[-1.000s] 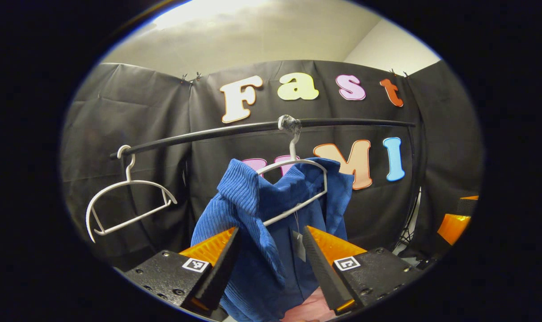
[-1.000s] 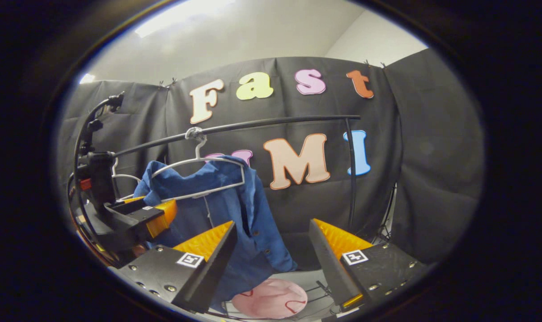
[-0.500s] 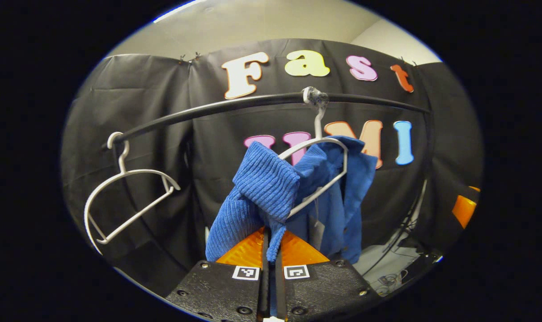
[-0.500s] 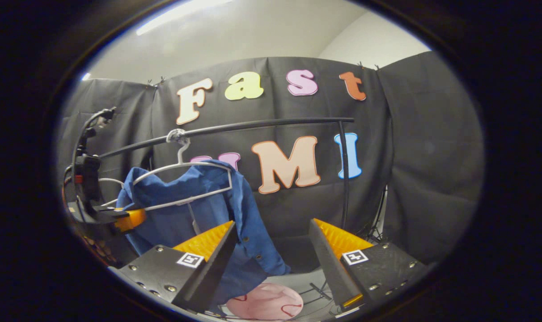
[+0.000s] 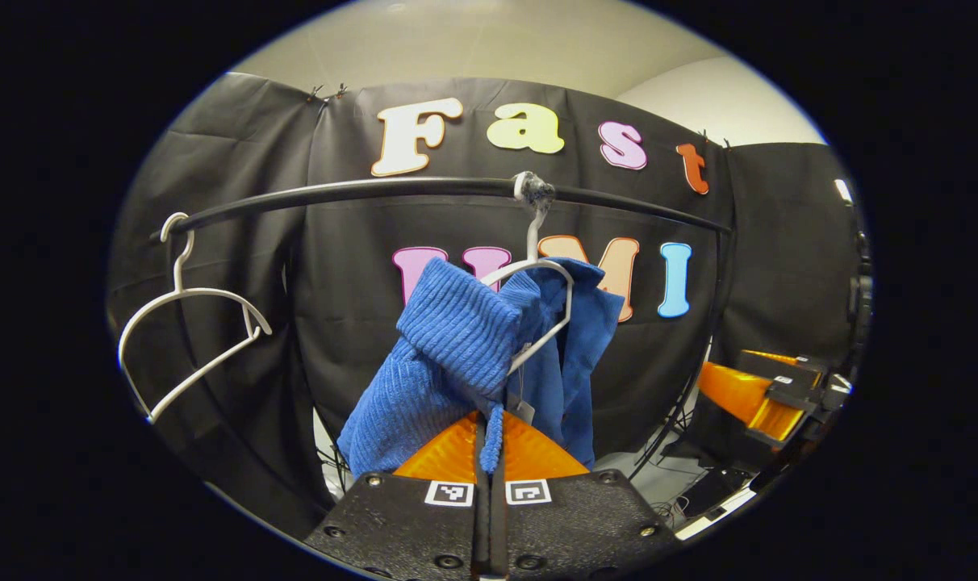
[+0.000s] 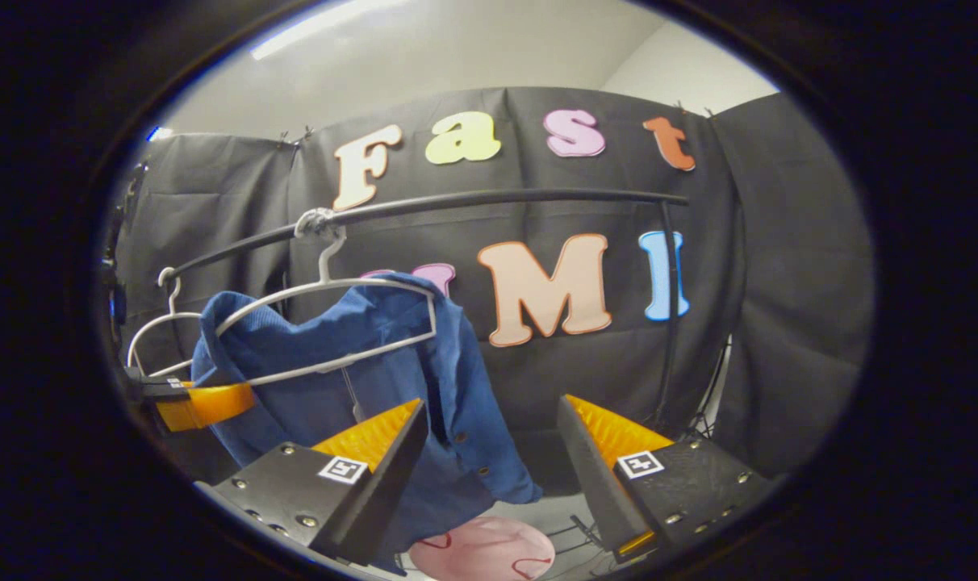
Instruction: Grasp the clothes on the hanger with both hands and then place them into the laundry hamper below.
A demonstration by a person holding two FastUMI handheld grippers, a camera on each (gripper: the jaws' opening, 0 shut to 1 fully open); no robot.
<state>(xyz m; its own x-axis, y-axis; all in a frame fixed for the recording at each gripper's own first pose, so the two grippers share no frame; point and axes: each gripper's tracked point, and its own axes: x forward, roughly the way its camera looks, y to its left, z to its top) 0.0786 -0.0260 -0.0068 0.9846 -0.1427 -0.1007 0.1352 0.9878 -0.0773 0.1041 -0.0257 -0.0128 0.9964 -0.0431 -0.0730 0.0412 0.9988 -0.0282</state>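
black rail (image 5: 360, 190), empty white hanger (image 5: 184, 323)

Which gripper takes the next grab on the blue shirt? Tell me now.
Right. The left gripper is already shut on the blue shirt, while the right gripper has its jaws open and empty beside the shirt's free edge, so it is likely best placed to close next.

Pink hamper (image 6: 482, 551) cut off at bottom edge (blue garment (image 6: 352, 379) overlaps its left).

Right of the blue shirt (image 6: 424, 387) open air; the rail (image 6: 497, 202) crosses above it, its post (image 6: 673, 307) farther right, an empty hanger (image 5: 186, 323) left
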